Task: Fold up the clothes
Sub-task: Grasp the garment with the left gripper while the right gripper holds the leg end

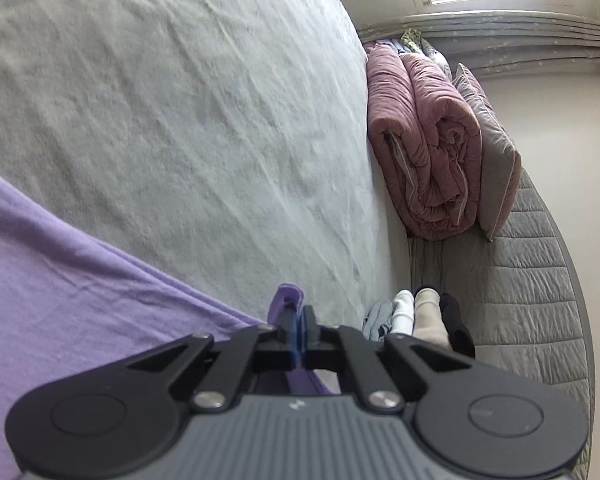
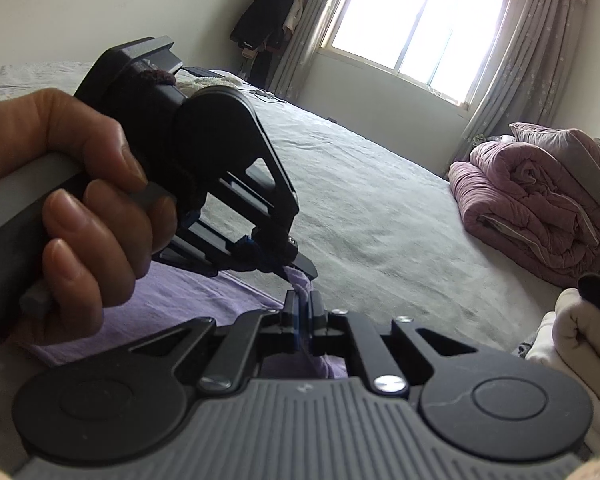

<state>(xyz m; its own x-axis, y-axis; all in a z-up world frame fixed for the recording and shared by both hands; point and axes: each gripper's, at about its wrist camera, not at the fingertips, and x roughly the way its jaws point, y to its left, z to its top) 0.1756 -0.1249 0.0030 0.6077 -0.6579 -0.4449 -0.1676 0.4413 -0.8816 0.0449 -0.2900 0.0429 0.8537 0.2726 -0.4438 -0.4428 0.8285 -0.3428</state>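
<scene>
On a bed covered in a wrinkled pale grey sheet (image 1: 188,120), we are pinching a soft lilac cotton garment (image 1: 60,300) with both tools at once. Our left gripper (image 1: 298,314) is clamped shut on a bunched edge of the fabric, a small tuft poking out above the pads. Our right gripper (image 2: 303,304) is likewise closed on a fold of the same cloth, just beside the left tool's tip, which a bare hand (image 2: 72,200) is steering in the right wrist view. The rest of the garment is lying flat across the near side of the bed. A rolled mauve quilt (image 1: 424,148) and a stack of folded clothes (image 1: 416,316) are sitting well apart. Since each bite is thin and the two sit close together, we are risking a slip or a skewed crease if either hand is pulling unevenly.
</scene>
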